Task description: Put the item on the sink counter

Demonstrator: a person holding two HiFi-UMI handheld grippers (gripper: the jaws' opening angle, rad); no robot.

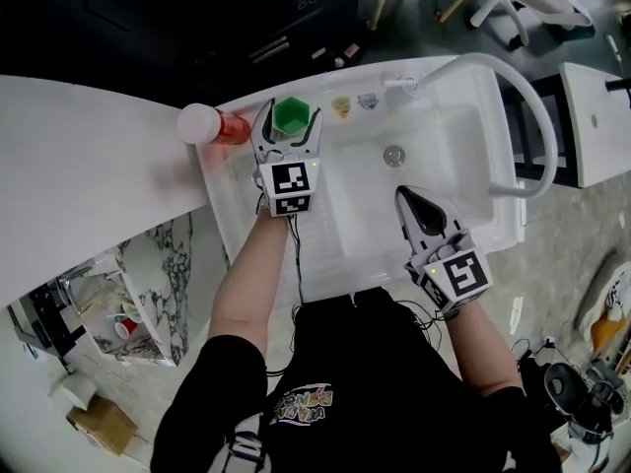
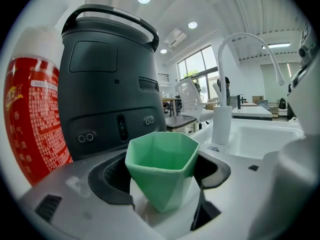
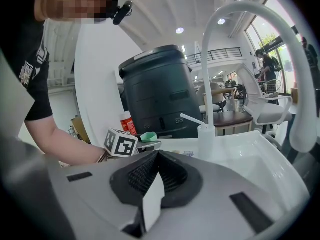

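Left claw: the left claw [image 1: 291,111] is clenched on a green cup [image 1: 289,118], one jaw pressing each side of its faceted wall
Green cup: upright, mouth open upward, at the back left corner of the sink [image 1: 463,180], over its rim; in the left gripper view the green cup [image 2: 162,166] fills the gap between the jaws, and whether its base touches the surface cannot be told
Right claw: the right claw [image 1: 406,200] has its jaws pressed together with nothing between them, and hangs over the basin near the front right, well apart from the cup
Desk: a white desk [image 1: 79,156] runs off to the left of the sink
Red bottle: a red bottle [image 1: 212,126] with a white cap is just beside the cup, on its left
Tap: a white curved tap [image 1: 527,106] arches over the right side of the basin
Drain: a round drain [image 1: 394,155] sits in the basin floor, between the two claws
Background: a dark bin [image 2: 107,79] stands behind the cup, and a white pump bottle [image 2: 221,124] stands by the tap's base
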